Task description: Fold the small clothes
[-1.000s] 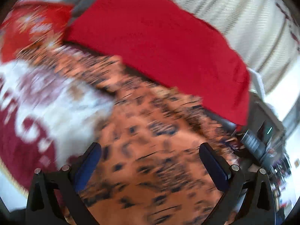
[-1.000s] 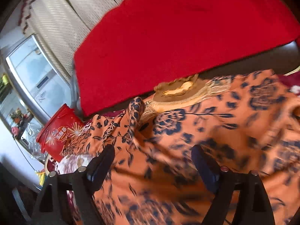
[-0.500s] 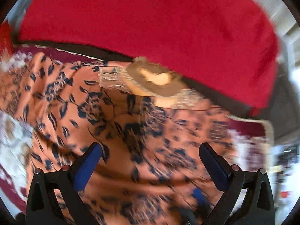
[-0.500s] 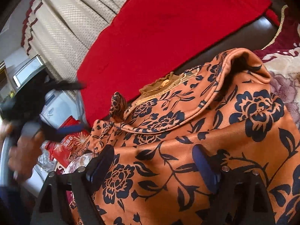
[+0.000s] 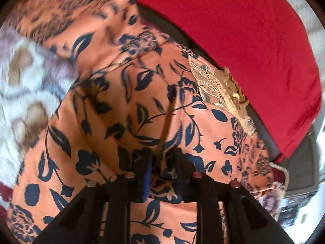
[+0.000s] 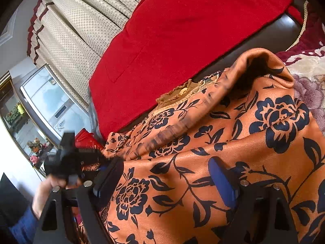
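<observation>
Our left gripper [image 5: 162,168] has just been closing, and its blue pads pinch a raised fold of the orange garment [image 5: 126,101]. Our right gripper [image 6: 166,181] holds its fingers spread wide above the same cloth, gripping nothing. The garment, printed with dark blue flowers and leaves and trimmed in gold lace [image 5: 215,85] at the neck, lies rumpled on a maroon-and-cream floral cover [image 6: 308,69]. Behind it we see a red blanket [image 6: 193,30] and cream curtains [image 6: 81,24].
</observation>
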`<move>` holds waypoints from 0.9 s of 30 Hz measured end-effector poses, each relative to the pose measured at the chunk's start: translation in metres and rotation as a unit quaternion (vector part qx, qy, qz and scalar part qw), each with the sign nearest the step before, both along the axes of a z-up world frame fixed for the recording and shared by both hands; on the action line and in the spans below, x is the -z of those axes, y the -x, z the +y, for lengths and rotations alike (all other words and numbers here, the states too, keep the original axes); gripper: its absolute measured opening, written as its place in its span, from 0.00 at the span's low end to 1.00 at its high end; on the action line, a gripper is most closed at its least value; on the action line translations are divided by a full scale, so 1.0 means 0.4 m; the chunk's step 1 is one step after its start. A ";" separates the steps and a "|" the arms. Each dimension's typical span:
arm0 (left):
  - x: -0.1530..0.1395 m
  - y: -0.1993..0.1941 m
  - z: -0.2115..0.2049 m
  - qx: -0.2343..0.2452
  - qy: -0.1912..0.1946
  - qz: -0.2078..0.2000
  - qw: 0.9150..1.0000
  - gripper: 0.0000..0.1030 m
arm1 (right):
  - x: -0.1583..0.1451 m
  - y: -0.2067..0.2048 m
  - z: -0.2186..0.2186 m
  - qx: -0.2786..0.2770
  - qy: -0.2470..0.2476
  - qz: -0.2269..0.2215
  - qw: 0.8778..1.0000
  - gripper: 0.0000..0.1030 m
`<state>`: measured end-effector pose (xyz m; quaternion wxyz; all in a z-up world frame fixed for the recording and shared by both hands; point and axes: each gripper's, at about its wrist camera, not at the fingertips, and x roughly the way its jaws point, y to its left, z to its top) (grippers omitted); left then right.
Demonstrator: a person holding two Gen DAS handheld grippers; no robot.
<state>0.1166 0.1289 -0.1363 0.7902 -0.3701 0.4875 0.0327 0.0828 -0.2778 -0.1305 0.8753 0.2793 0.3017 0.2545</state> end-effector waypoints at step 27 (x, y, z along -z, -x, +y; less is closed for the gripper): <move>-0.244 -0.209 -0.014 0.135 -0.139 -0.177 0.965 0.04 | -0.081 -0.012 -0.235 0.039 -0.064 0.069 0.995 0.86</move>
